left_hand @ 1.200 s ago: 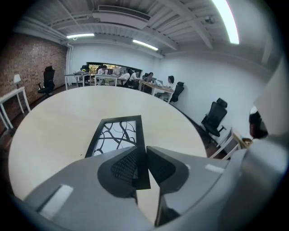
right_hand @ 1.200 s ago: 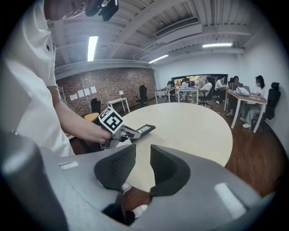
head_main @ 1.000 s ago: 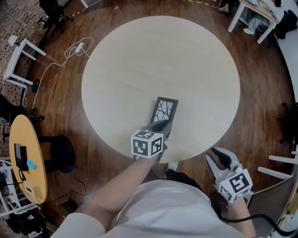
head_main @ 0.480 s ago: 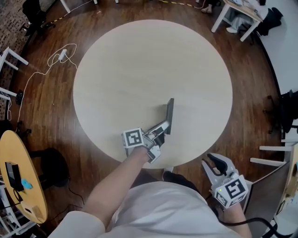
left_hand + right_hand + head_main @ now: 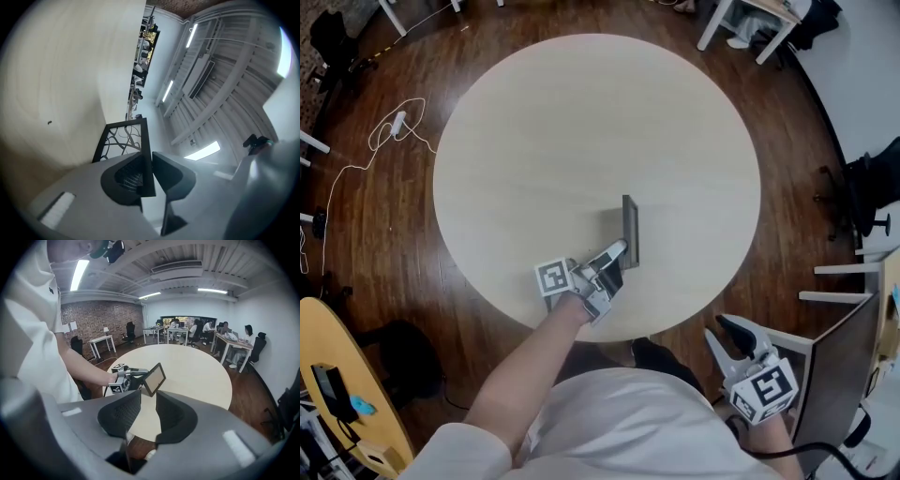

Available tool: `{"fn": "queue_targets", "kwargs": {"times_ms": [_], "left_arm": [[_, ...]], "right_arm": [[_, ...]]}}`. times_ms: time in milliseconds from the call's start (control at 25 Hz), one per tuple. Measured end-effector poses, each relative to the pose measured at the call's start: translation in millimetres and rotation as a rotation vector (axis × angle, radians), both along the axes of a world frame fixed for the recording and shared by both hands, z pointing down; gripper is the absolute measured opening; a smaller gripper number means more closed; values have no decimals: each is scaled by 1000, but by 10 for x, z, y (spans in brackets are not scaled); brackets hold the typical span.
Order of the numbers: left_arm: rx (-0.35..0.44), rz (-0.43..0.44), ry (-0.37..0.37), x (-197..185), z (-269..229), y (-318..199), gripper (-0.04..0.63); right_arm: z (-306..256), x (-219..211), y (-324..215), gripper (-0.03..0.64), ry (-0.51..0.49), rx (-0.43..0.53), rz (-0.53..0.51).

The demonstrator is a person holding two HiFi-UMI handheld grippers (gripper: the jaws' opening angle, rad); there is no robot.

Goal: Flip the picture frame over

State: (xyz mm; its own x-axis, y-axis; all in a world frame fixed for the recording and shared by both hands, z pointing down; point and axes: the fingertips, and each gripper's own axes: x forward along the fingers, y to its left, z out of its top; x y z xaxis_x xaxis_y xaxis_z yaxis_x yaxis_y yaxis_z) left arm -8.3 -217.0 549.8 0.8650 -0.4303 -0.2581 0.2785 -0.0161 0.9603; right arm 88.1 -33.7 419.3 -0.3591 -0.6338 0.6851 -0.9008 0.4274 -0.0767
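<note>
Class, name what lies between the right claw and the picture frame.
Head view: only bare table and floor separate right claw from picture frame.

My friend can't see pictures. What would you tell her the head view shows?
Seen from above, the left gripper holds a dark picture frame turned up on edge over a round pale table; its jaws have just eased slightly wider around it. The right gripper hangs open and empty beyond the table's near edge.

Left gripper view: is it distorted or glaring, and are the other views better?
Left gripper view: strong fisheye, dark round border, ceiling lamp glares white, picture frame is sharp. Right gripper view: same fisheye, evenly lit room. Head view: soft even light, no glare on the table.
</note>
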Motion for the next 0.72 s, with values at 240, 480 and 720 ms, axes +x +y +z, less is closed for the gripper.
{"fn": "queue_targets", "kwargs": {"times_ms": [240, 480, 720], "left_arm": [[28, 66, -15, -91, 18, 22, 71], [54, 110, -74, -222, 136, 3, 66], [65, 145, -146, -277, 311, -25, 0]], "right_arm": [[-5, -183, 26, 104, -4, -1, 34], [25, -280, 69, 104, -8, -8, 66], [11, -300, 79, 104, -5, -7, 83]]}}
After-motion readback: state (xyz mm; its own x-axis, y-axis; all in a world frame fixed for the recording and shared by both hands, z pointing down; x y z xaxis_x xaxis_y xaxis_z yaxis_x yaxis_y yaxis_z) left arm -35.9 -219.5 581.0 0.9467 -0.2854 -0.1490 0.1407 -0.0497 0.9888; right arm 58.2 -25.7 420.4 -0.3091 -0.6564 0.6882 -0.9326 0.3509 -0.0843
